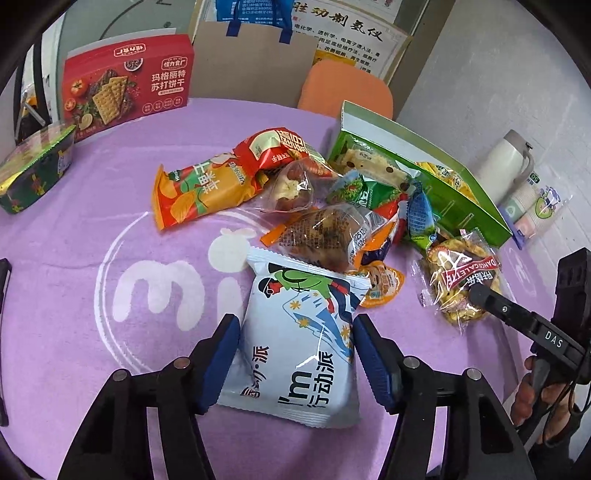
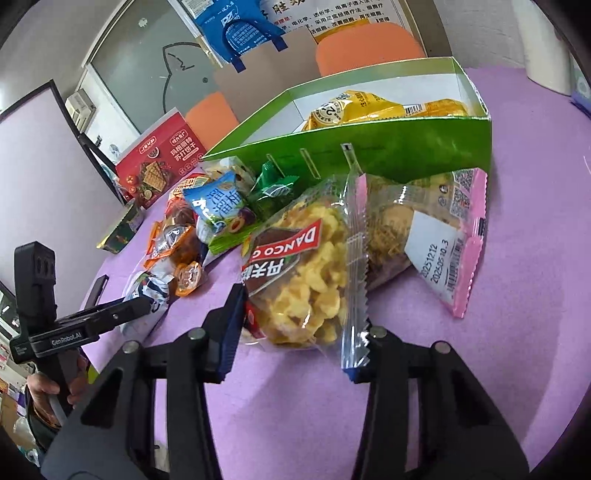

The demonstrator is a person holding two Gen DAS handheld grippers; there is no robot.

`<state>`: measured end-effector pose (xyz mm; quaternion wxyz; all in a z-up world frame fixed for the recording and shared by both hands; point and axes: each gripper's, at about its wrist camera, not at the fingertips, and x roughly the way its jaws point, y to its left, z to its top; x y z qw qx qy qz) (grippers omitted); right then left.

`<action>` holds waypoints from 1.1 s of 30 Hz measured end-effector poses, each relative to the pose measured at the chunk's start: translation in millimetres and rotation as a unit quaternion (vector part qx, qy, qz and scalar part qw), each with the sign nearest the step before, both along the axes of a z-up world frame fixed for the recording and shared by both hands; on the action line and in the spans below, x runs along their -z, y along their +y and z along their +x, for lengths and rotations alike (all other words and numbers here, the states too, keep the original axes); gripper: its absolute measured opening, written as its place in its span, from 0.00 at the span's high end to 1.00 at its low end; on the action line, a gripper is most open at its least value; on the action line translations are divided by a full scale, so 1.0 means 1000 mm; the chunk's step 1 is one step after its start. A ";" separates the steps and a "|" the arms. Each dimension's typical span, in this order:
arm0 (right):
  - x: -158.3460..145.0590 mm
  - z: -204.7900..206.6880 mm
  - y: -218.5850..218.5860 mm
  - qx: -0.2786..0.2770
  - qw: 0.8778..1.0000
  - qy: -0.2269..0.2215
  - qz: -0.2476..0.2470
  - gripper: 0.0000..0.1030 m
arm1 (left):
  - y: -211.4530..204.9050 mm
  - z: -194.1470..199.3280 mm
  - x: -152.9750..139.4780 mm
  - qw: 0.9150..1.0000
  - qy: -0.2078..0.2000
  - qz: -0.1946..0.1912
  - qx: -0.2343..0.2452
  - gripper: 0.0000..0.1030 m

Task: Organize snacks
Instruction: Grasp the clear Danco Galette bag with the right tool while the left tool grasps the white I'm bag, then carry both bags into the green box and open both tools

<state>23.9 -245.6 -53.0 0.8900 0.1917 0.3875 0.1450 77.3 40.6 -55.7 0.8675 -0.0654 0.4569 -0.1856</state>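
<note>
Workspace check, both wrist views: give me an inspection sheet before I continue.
Surface: purple cloth with white print covers the table.
Job's things: pale blue snack packet between the left gripper fingers; clear Danco bag of yellow puffs between the right gripper fingers; open green cardboard box holding yellow packets; mixed snack pile beside it.
Clutter: red cracker box, dark green tray, white flask, paper cups.
Grippers: both open, contact unclear.
Cables: nothing seen.
Surroundings: orange chairs, wall poster.
</note>
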 end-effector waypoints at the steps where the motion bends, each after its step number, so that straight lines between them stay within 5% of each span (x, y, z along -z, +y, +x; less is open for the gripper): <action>1: -0.001 -0.002 0.001 -0.003 1.000 0.001 0.001 0.54 | -0.001 -0.002 0.000 1.000 0.003 0.000 0.005 0.38; 11: -0.002 -0.007 0.006 -0.007 1.000 -0.004 0.001 0.57 | -0.012 -0.014 -0.002 1.000 0.004 0.005 0.008 0.33; 14: -0.008 -0.013 0.010 -0.014 1.000 -0.019 -0.013 0.60 | -0.014 -0.016 -0.002 1.000 -0.003 0.017 0.006 0.45; 18: -0.024 -0.025 0.016 -0.024 0.998 -0.052 -0.035 0.62 | -0.005 -0.022 -0.007 1.000 -0.005 -0.004 -0.002 0.47; 21: -0.038 -0.029 0.016 -0.024 0.996 -0.072 -0.039 0.62 | 0.005 -0.027 -0.018 0.999 -0.012 -0.035 -0.010 0.48; 33: -0.100 -0.007 -0.021 0.024 0.987 -0.156 -0.019 0.62 | -0.021 -0.017 -0.085 0.994 -0.092 -0.046 0.023 0.48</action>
